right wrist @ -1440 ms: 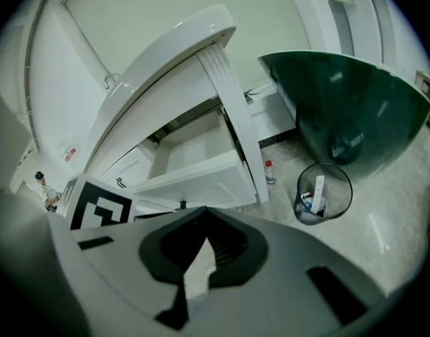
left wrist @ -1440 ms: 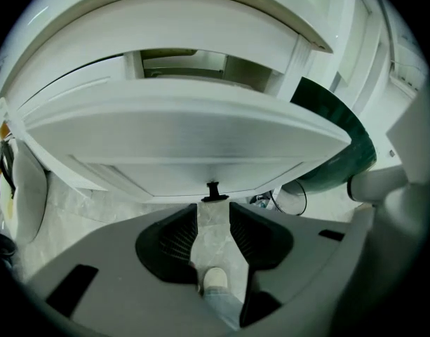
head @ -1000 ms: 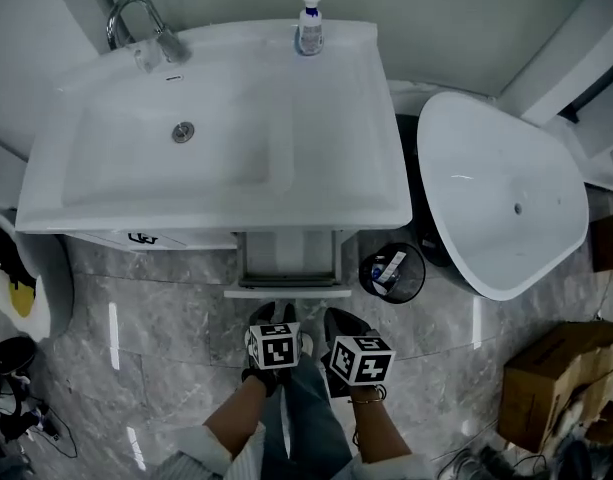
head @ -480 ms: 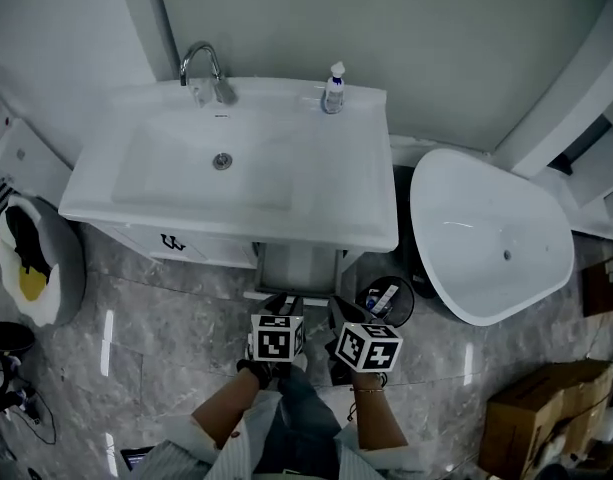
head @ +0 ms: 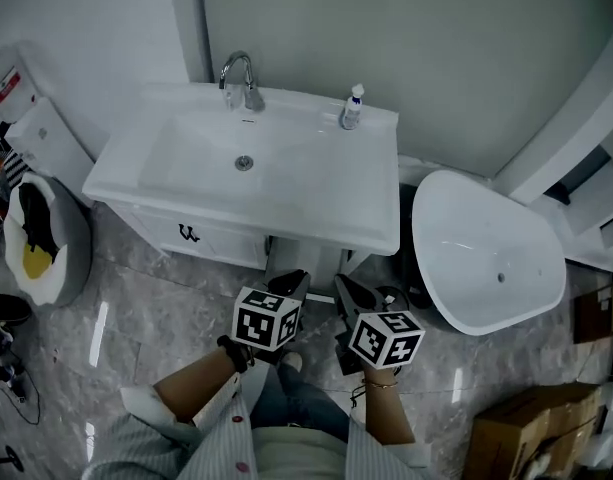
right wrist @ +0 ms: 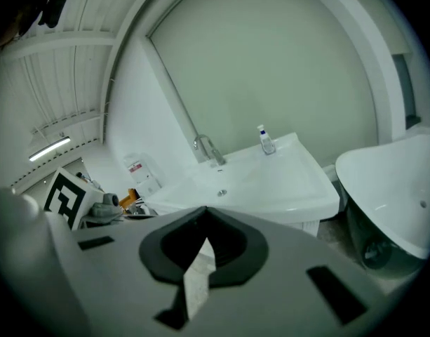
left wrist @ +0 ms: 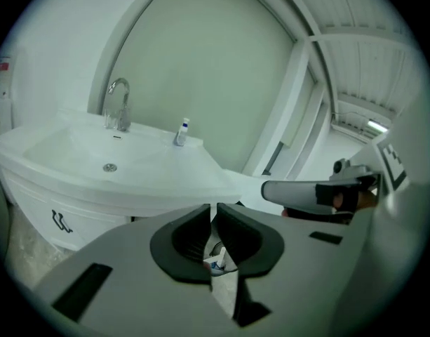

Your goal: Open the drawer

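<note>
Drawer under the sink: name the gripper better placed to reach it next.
Left, probably. The left gripper points straight at the drawer, empty, jaws just closing to a slit; the right gripper sits off to one side.

A: What is hidden of the drawer (head: 311, 260)?
B: Most of it is covered by the washbasin (head: 286, 193) and the left gripper (head: 294, 284); its opening cannot be judged.
A: What else?
B: The cardboard box (head: 516, 433) is cut off by the lower edge; the label on the bottle (head: 353, 108) cannot be read.
</note>
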### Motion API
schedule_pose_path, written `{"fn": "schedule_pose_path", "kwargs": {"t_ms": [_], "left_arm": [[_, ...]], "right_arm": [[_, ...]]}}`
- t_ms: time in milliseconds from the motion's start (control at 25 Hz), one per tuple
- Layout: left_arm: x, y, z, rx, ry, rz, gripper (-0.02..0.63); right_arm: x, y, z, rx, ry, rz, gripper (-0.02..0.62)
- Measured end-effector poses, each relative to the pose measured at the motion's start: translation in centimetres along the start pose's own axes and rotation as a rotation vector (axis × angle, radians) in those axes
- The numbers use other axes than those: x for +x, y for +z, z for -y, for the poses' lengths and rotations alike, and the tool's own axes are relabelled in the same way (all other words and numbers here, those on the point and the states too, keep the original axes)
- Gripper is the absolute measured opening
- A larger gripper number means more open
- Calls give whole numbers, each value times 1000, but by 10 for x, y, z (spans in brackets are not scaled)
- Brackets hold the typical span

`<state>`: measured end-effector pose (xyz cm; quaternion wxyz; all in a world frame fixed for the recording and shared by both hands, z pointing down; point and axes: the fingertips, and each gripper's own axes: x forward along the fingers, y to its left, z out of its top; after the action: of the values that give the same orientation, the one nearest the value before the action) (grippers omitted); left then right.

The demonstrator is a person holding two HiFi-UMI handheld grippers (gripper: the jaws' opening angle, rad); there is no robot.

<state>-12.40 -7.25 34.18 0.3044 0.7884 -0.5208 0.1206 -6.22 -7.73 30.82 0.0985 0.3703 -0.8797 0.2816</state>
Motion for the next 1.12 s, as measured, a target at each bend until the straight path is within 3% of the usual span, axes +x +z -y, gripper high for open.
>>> {"fn": "schedule_pose_path", "kwargs": {"t_ms": [240,520,920,1120], "left_arm": [[-43,49,23,71,-97,80,29],[-81,80,39,121,-175,140,18],[-101,97,27,103,-206,197,17],[-96,94,25,84,-219,180,17]], "right_arm": [[-10,33,-38,-70,68,51,9],[-26,62,-66,-153,113,95,9],[-17,68,-78,-211,109,95,9],[-11,64,-75,-174,99,101,9]]}}
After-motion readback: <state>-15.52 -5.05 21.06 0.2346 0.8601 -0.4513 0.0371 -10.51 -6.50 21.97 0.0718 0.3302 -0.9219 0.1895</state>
